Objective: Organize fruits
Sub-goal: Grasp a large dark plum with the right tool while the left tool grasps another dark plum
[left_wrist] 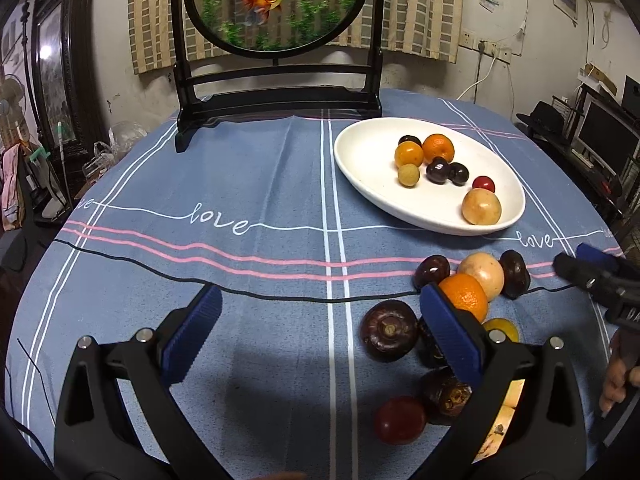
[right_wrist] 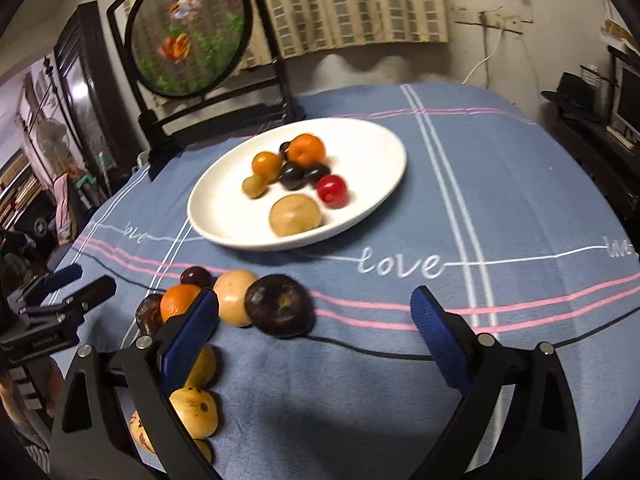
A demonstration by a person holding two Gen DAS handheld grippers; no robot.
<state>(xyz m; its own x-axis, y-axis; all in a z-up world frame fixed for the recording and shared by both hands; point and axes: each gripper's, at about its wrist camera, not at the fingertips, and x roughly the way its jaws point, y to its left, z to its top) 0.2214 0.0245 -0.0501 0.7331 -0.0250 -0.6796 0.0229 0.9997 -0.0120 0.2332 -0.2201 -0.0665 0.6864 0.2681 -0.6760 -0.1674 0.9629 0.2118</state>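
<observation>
A white oval plate (left_wrist: 360, 168) (right_wrist: 372, 148) on the blue tablecloth holds several small fruits: oranges, dark plums, a red one (right_wrist: 331, 189) and a tan one (left_wrist: 481, 206). In front of it lies a loose cluster with an orange (left_wrist: 466, 294) (right_wrist: 178, 300), a tan fruit (right_wrist: 234, 296) and dark purple fruits (left_wrist: 389, 330) (right_wrist: 279, 311). My left gripper (left_wrist: 320, 312) is open, empty, just left of this cluster. My right gripper (right_wrist: 314, 312) is open over bare cloth, the cluster at its left finger. Each gripper shows at the edge of the other view.
A black-framed round goldfish screen (left_wrist: 276, 4) (right_wrist: 188, 32) stands at the table's far side behind the plate. A thin black cable (left_wrist: 160, 268) crosses the cloth. A person's hand (left_wrist: 618, 376) shows at the right edge. Furniture crowds the room around the table.
</observation>
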